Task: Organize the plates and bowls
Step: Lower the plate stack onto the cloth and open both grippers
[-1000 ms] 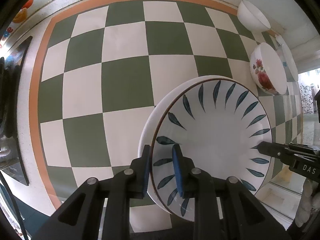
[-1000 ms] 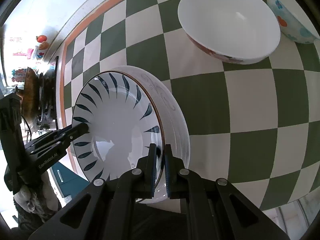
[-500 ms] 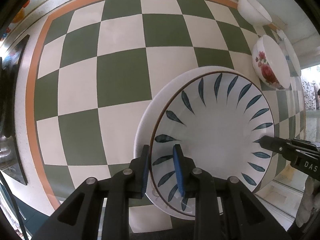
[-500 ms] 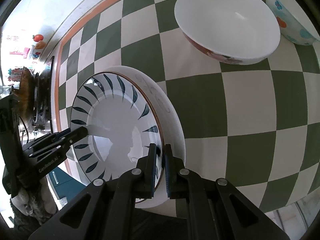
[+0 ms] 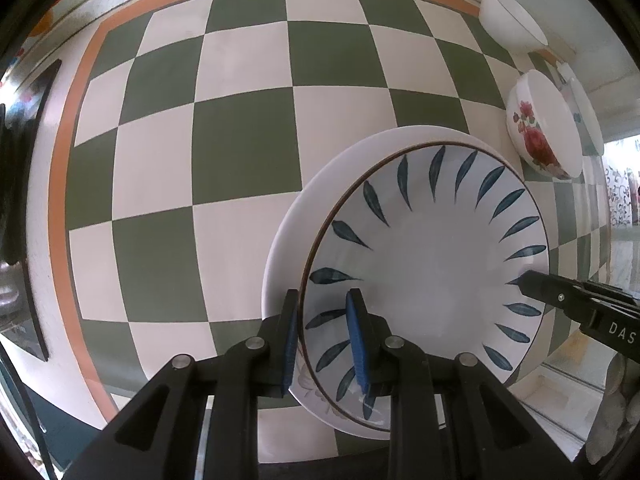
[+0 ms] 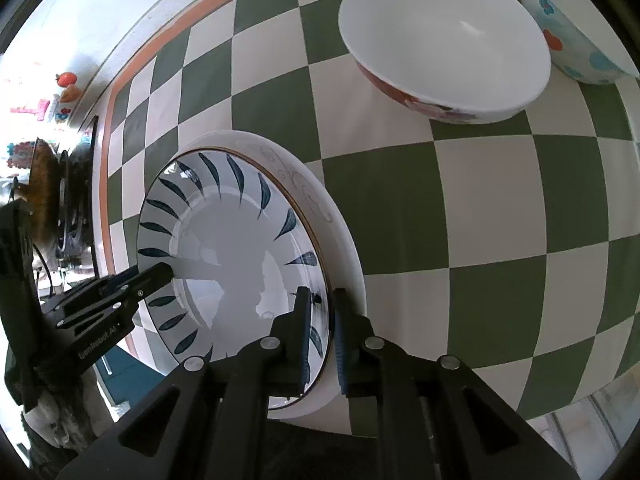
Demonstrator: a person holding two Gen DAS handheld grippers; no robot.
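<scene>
the right tongs (image 6: 320,336) are opening: their pads now stand apart on either side of the leaf-patterned plate (image 6: 224,248) rim, where they earlier pinched it tight.

A tabletop (image 5: 248,152) in green and cream checks fills both views, with an orange band (image 5: 60,216) along its left and far edges. Beyond the band at the far side stands a pale wall (image 6: 100,20), brightly lit. Far left, a dark stove (image 6: 68,208) sits beside the tabletop, with coloured stickers (image 6: 66,80) on the wall above it. Below the near edge shows a teal cabinet front (image 6: 116,364)
</scene>
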